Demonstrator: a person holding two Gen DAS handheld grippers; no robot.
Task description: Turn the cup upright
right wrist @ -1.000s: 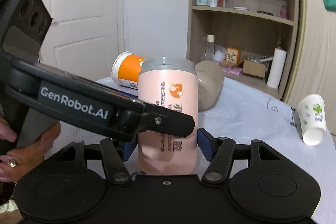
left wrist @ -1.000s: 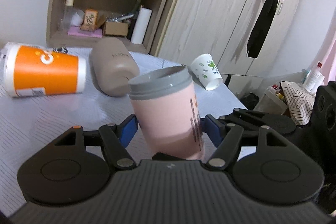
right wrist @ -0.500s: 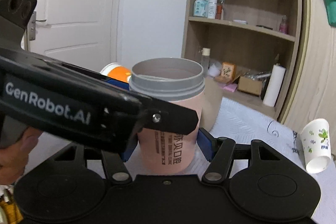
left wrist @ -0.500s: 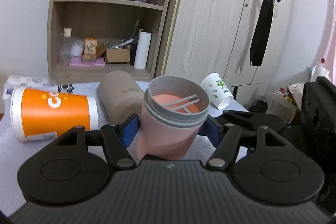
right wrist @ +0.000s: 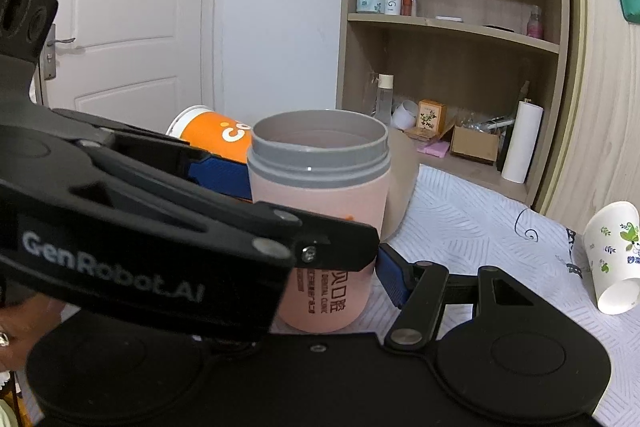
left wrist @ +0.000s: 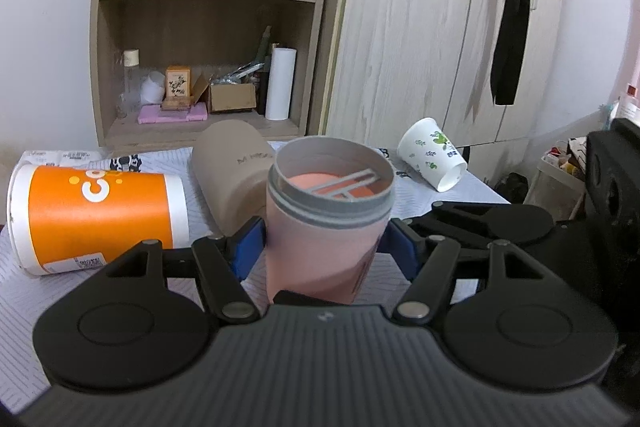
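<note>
A pink cup with a grey rim (left wrist: 326, 223) stands mouth up, tilted slightly, between the blue pads of my left gripper (left wrist: 324, 247), which is shut on its lower body. In the right wrist view the same pink cup (right wrist: 324, 227) sits between the right gripper's (right wrist: 320, 275) pads; the right pad touches its side, and the left pad is hidden behind the left gripper's black arm (right wrist: 160, 227). An orange paper cup (left wrist: 96, 213), a tan tumbler (left wrist: 232, 171) and a white floral paper cup (left wrist: 434, 153) lie on their sides.
The table has a white patterned cloth (right wrist: 480, 227). A wooden shelf unit (left wrist: 208, 27) and wardrobe (left wrist: 440, 47) stand behind it. A white door (right wrist: 132, 27) is at the left in the right wrist view. Clutter sits on the floor at the right (left wrist: 568, 163).
The pink cup has swung from leaning over to nearly upright with its open mouth showing. Both grippers rose and levelled with it, staying closed on its sides.
</note>
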